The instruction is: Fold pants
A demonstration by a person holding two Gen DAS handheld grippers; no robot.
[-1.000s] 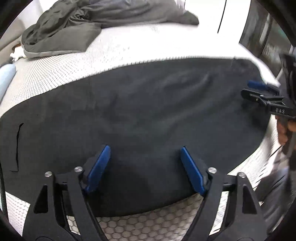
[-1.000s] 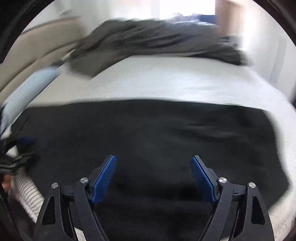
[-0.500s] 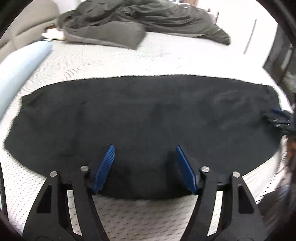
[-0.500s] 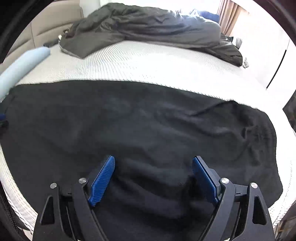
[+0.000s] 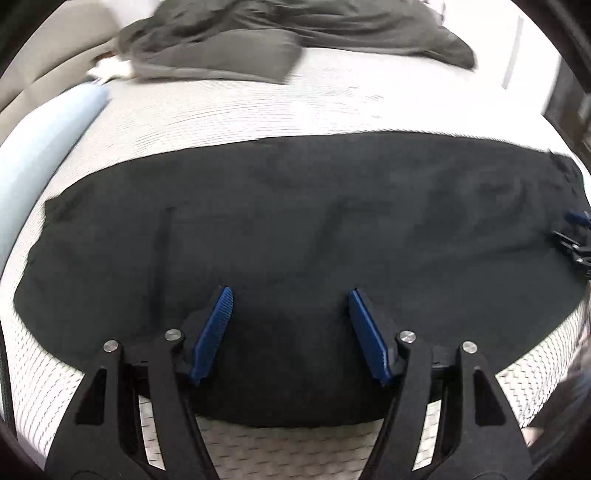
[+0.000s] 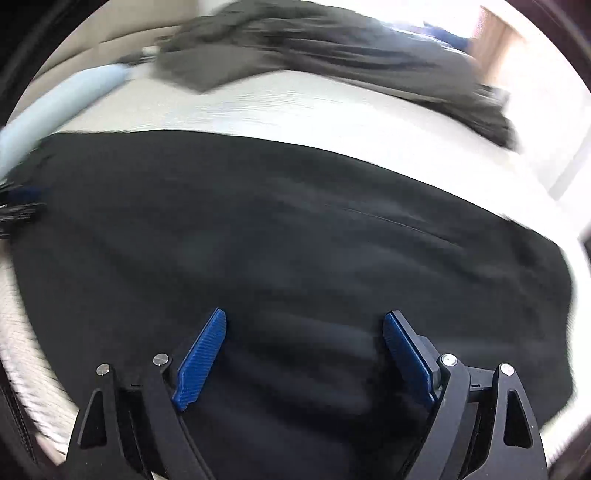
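A: Black fabric, the pants (image 5: 295, 229), lies flat and long across the near part of the bed (image 5: 258, 110), near hem just inside the bed's near edge. Already looks folded lengthwise; judged, not certain.

B: Tongs?

A: Left gripper (image 5: 290, 328) spread moderately, nothing between its pads, over the near hem. Right gripper (image 6: 304, 350) spread wide, empty, over the cloth toward the right end.

B: How to do the next fold well?

A: Probably pinch both layers at one end, one gripper per corner, lift low, carry across to the other end, align edges before letting go. Grey blanket (image 5: 295, 33) at the far edge is well apart.
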